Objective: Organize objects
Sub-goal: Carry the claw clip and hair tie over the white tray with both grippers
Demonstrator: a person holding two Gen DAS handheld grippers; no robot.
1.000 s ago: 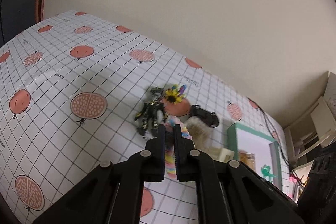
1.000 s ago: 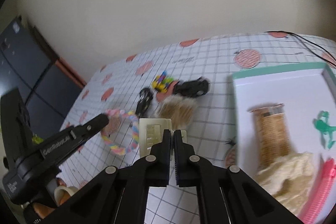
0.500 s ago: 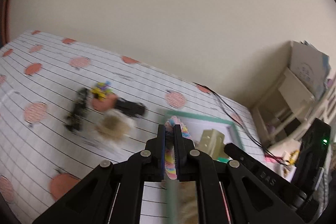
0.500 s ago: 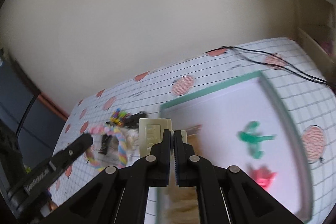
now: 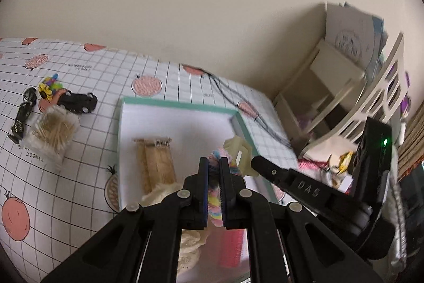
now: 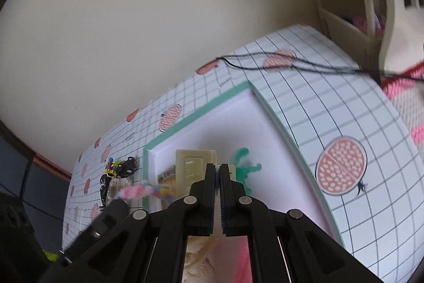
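Observation:
My left gripper (image 5: 214, 166) is shut on a pastel rainbow fuzzy loop (image 5: 214, 206), held above the white tray with a teal rim (image 5: 180, 104). My right gripper (image 6: 217, 171) is shut on a cream plastic clip (image 6: 194, 163), also over the tray (image 6: 201, 110). The right gripper's black finger and the cream clip (image 5: 238, 153) show just right of the left one. In the tray lie a tan wooden comb-like piece (image 5: 156, 163), a cream lace cloth (image 5: 161, 194), a pink ridged item (image 5: 232, 247) and a green figure (image 6: 245, 170).
On the pomegranate-print tablecloth (image 5: 79, 150), left of the tray, lie a clear box of toothpicks (image 5: 53, 133), a black toy car (image 5: 76, 102), a dark figurine (image 5: 23, 113) and a sunflower clip (image 5: 49, 90). Black cables (image 5: 238, 108) run past the tray's far corner. Cream shelves (image 5: 331, 86) stand right.
Both grippers have swung right from the loose items to above the tray, each still carrying its object. The right gripper now sits closer over the tray's inside.

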